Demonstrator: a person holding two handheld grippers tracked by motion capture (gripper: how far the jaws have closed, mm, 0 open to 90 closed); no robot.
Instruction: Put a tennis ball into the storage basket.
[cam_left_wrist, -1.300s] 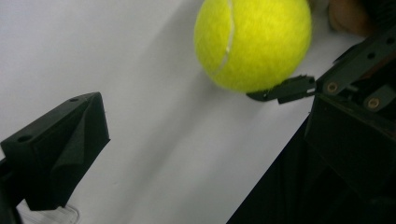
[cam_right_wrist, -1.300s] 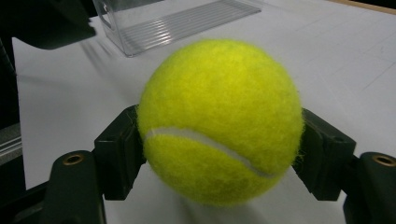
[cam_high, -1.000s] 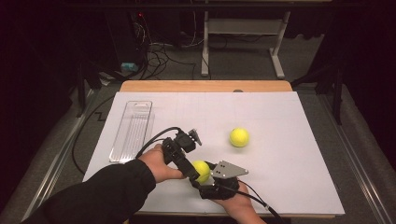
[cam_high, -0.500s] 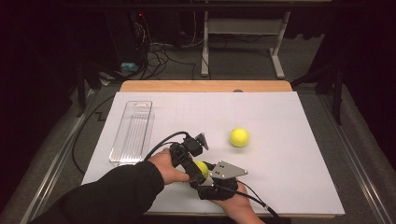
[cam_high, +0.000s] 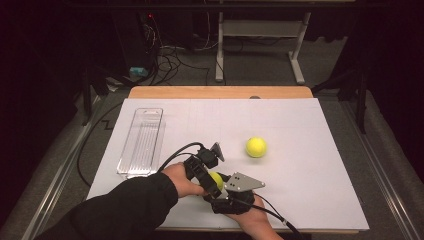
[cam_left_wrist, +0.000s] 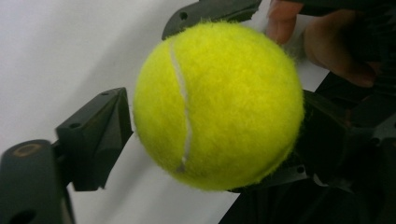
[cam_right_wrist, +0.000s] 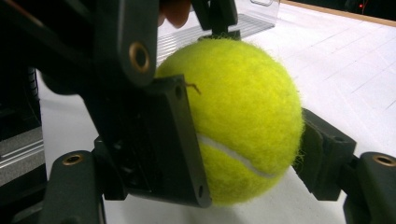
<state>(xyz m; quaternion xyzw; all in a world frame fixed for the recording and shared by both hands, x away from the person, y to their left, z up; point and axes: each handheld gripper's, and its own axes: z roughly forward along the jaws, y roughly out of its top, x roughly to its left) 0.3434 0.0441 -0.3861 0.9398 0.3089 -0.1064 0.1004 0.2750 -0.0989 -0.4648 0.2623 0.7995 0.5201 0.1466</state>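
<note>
The held tennis ball sits near the front edge of the white table, well apart from the second tennis ball, which lies behind it and to the right. The right gripper is clamped on the held ball — in the right gripper view its two jaws press on both sides of the fuzz. The left gripper has just been closing with the same ball between its jaws, and in the left gripper view they touch it on both sides, so both grippers grip this one ball — the clear tray stands farther left of it.

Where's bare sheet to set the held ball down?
Free: the far half of the white sheet beyond the loose ball, and the right side past it. Crowded: near edge, where both grippers clamp the held ball, and beside the clear tray.
</note>
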